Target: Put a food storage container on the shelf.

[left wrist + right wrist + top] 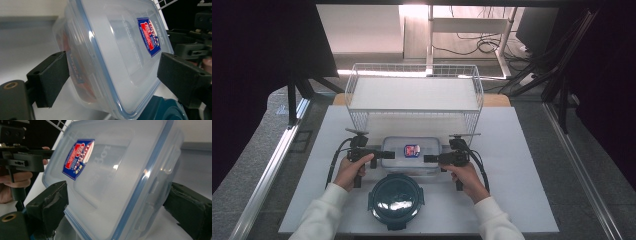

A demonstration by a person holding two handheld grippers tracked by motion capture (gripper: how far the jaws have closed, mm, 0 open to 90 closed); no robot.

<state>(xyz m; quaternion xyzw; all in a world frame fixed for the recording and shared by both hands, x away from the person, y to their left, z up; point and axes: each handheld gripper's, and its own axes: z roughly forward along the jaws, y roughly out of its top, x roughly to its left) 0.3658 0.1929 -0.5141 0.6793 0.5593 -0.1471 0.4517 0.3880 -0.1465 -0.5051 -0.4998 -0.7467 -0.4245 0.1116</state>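
Note:
A clear rectangular container [412,155] with a blue-rimmed lid and a red and blue label lies on the white table [522,165], in front of the wire basket. My left gripper [388,155] is at its left end and my right gripper [430,159] at its right end. In the left gripper view the container [120,55] stands between the jaws of my left gripper [112,75], which are spread wide and close to its walls. In the right gripper view the container [112,177] sits between the jaws of my right gripper [117,202]; whether they press on it is unclear.
A dark teal round lidded container [396,200] sits just in front of the clear one, between the person's forearms. A white wire basket [414,95] stands right behind it on the table. Metal rails run along both sides of the table.

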